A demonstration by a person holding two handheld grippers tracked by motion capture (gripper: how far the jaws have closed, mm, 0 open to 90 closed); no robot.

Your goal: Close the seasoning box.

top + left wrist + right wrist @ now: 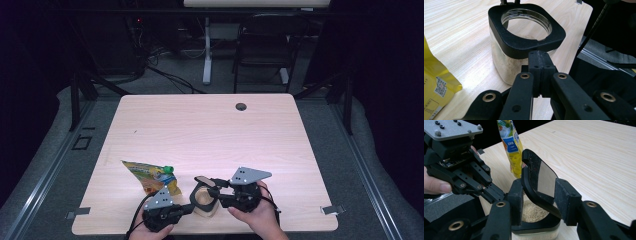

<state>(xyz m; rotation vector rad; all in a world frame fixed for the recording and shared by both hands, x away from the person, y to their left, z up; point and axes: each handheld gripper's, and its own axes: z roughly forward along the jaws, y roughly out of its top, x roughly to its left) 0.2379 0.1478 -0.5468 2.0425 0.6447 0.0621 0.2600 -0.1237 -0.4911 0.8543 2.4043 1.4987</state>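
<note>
Yellow snack pouch (150,176) lies flat at the table's (210,130) near left, green cap up-right, untouched; just right of it, left gripper (541,75) has its jaws pressed together, pinching the black collar of the clear square jar (524,50), seemingly to steady it; jar stands upright near the front edge, between the two grippers, mouth open, pale grain inside (534,212); right gripper (537,195) holds the jar's lid (541,182) between its spread jaws, lid tipped on edge over the mouth, black rim against the pads (565,200), clear panel facing out; whether the pads press on it firmly or only cradle it, cannot tell.

Step, as judged: lid handling at the jar mouth, either just lifted off or about to go on; with the pouch nearby, a refill looks plausible.

Next move needs: left gripper keeps the collar braced; right levels the lid and squares it with the opening before pressing, or carries it clear and sets it on bare tabletop.
</note>
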